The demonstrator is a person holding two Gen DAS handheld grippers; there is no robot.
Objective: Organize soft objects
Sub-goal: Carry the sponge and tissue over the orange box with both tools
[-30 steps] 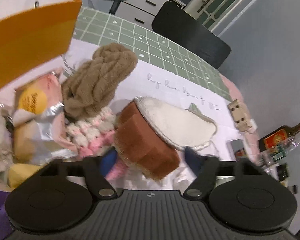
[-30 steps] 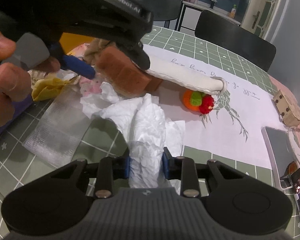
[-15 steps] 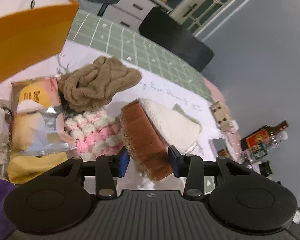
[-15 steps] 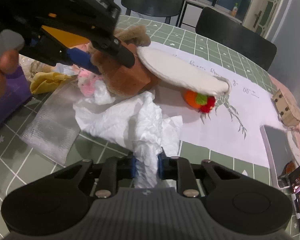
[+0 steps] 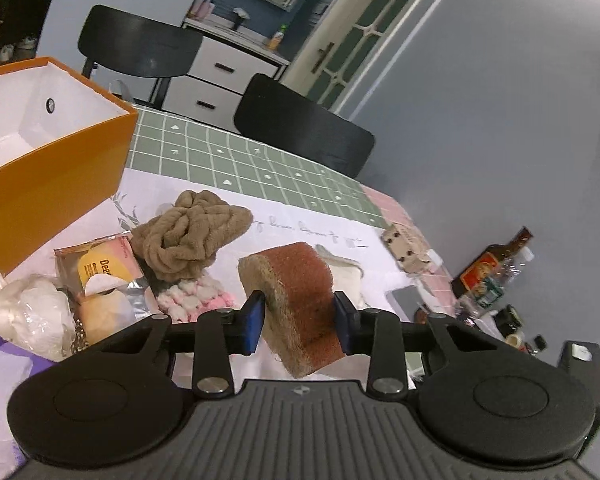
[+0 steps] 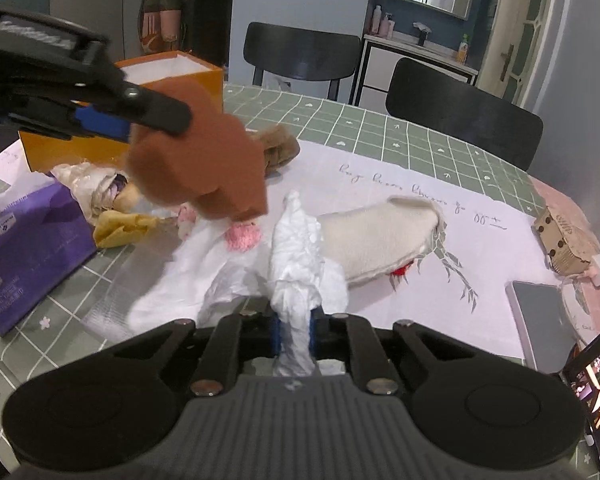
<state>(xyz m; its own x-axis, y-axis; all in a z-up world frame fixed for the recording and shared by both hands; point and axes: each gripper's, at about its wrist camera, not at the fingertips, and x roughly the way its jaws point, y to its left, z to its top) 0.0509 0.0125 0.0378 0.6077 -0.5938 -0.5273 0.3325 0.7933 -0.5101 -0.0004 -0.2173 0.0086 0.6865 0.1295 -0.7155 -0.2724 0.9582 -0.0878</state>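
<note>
The left gripper (image 5: 298, 320) is closing its jaws on a thick brown scouring sponge (image 5: 296, 304), lifted beside the open orange box (image 5: 56, 168). The right gripper (image 6: 294, 334) is closing on crumpled white tissue (image 6: 296, 248) in front of that box. Next, probably, each goes into the box.

Both grippers (image 5: 298, 316) (image 6: 294, 330): black plastic, ribbed housing, blue pads, silver pivot screws.

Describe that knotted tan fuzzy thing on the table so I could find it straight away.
Start at the big orange box at the table's left. On the white paper just right of it lies the tan plush bundle, beside a foil snack packet and partly over a pink-and-white knitted piece. Unlike its neighbours, it is one plain tan colour, twisted into thick rope-like loops.
</note>
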